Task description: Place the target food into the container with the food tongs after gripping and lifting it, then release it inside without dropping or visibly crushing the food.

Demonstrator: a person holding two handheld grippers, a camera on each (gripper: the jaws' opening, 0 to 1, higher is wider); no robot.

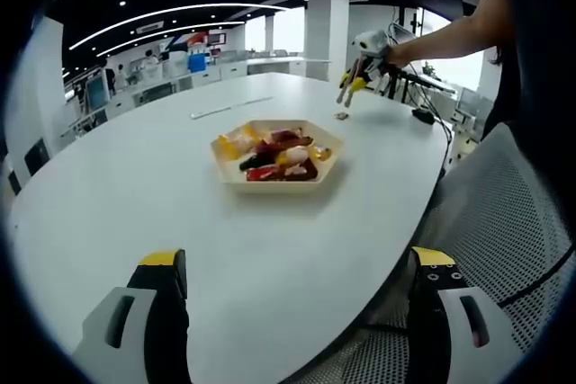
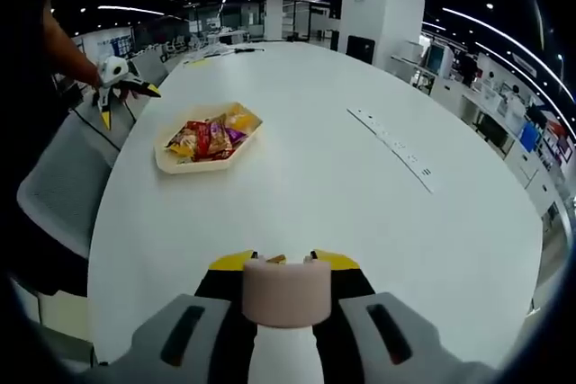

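A large white oval table (image 1: 162, 195) is carrying a beige hexagonal tray (image 1: 275, 179) heaped with wrapped snacks (image 1: 279, 155) in red, yellow and dark wrappers; the tray is sitting toward the table edge nearest the person, well in from the far edge. In the left gripper view, the left gripper (image 1: 301, 312) is hovering over the near table edge with its yellow-tipped jaws spread wide and nothing between them, well apart from the tray. Beyond the tray, a person's arm (image 1: 450, 35) is reaching in and holding the right gripper (image 1: 353, 85) above the far part of the table. In the right gripper view, the right gripper (image 2: 281, 290) is pinching a pale pink cylindrical piece (image 2: 286, 292) between its jaws, which are pressing against its sides. A long white power strip (image 2: 392, 146) is lying near the opposite edge. A grey mesh chair (image 1: 504, 222) is standing beside the table, next to the person.
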